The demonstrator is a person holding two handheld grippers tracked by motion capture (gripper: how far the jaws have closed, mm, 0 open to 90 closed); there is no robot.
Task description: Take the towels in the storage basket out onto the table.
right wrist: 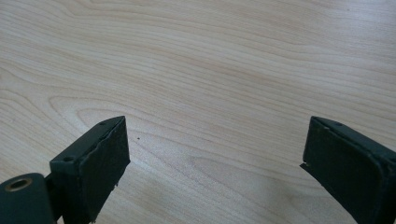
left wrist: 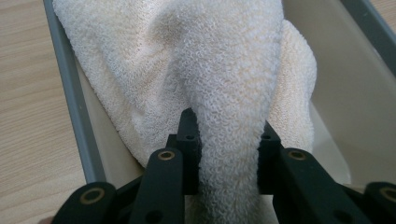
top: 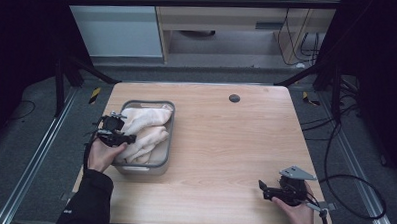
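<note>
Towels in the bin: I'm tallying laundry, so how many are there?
2, it seems: one towel at the bin's far end, another towel nearer, shut in the left gripper. More may lie hidden beneath.

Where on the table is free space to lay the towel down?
The wide bare wood between the grey bin and the right gripper is free, up to the dark round hole. Only the left side is crowded: bin, cream towel, left gripper.

Towel (left wrist: 224, 70): cream, looped terry texture. Bin (top: 168, 141): grey rim, beige interior. Counter (top: 225, 143): light wood, wavy grain lines, one dark round spot (top: 234, 98). Both sets of jaws: matt black. Sleeve (top: 89, 201): black. Floor (top: 30, 131): dark grey.
</note>
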